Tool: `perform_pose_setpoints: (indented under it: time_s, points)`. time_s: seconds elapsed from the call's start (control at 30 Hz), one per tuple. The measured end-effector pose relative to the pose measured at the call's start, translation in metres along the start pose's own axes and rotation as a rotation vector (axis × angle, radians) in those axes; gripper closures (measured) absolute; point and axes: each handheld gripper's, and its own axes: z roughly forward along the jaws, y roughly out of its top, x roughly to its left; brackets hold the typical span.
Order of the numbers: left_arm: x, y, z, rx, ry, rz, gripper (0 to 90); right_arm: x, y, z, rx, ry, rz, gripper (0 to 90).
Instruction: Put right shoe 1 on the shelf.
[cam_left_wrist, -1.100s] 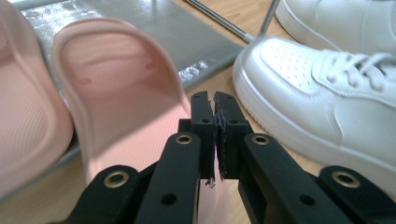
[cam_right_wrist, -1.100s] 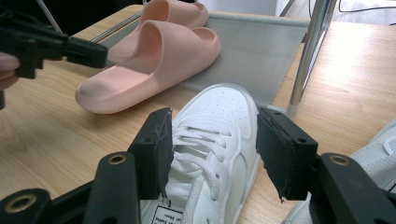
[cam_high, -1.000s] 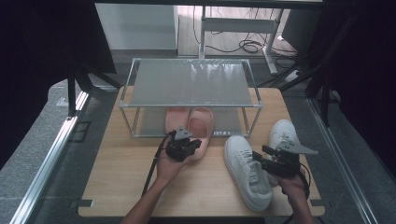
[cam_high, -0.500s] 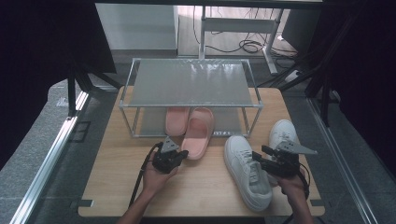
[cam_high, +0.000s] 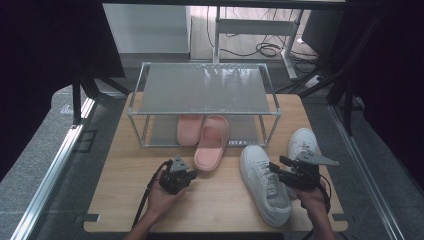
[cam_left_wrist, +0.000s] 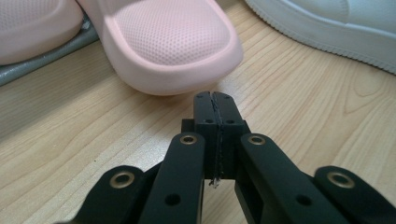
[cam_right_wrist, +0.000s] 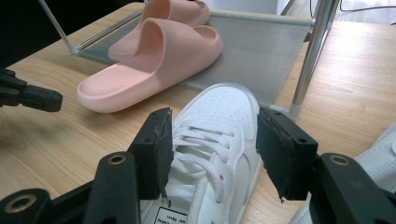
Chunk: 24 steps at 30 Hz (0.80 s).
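In the high view, the left tool (cam_high: 186, 176) rests low over the wooden tabletop (cam_high: 120, 200), just short of the heel end of a pink slipper (cam_high: 212, 143) that lies half out from under a wire rack (cam_high: 205, 90). A second pink slipper (cam_high: 189, 129) sits on the rack's lower shelf beside it. The right tool (cam_high: 276, 169) hovers over a white sneaker (cam_high: 264, 184); another white sneaker (cam_high: 302, 145) lies just beyond.

In the left gripper view, the left tool (cam_left_wrist: 215, 99) has its jaws pressed together with nothing between them, its tips near the slipper's (cam_left_wrist: 168, 46) rounded end without touching.

In the right gripper view, the right tool (cam_right_wrist: 212, 149) stands wide, its jaws on either side of the laced sneaker (cam_right_wrist: 210, 144), apart from its sides.
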Motion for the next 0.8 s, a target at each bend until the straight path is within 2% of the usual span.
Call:
perform_pose_setpoints:
  time_s: [0.37,0.57,0.8]
  points:
    - [-0.005,0.007,0.018,0.039,0.009,0.051,90.0,-0.001,0.0,0.0,-0.001,0.001,0.002,46.7]
    - [-0.009,0.015,0.026,0.048,0.009,0.066,90.0,-0.001,0.0,0.0,0.002,0.001,0.003,46.7]
    - [-0.01,0.022,0.036,0.053,0.016,0.065,90.0,-0.002,-0.001,0.0,0.0,-0.002,0.005,46.7]
